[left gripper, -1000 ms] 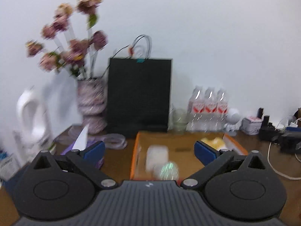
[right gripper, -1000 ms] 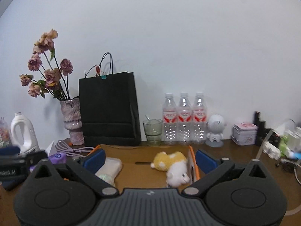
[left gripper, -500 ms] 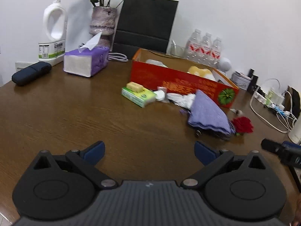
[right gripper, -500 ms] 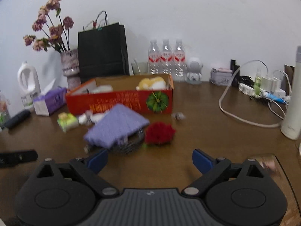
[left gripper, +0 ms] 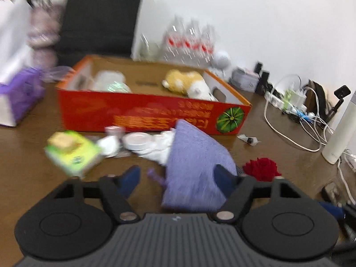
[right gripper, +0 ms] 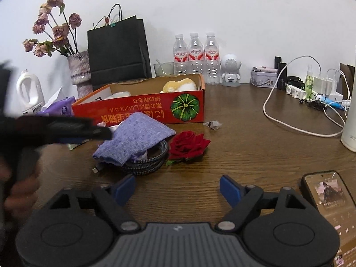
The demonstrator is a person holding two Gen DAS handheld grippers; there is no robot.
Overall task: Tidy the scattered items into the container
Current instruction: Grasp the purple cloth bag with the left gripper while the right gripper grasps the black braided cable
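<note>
The left gripper (left gripper: 176, 178), jaws wide, hangs just before the purple cloth (left gripper: 195, 166). The right gripper (right gripper: 177, 189), also wide and empty, sits farther back.

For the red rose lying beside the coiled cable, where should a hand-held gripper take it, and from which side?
Grip the red rose across its bloom, coming from above and the near side. It lies flat and stands clear there; the coiled cable crowds its left.
</note>
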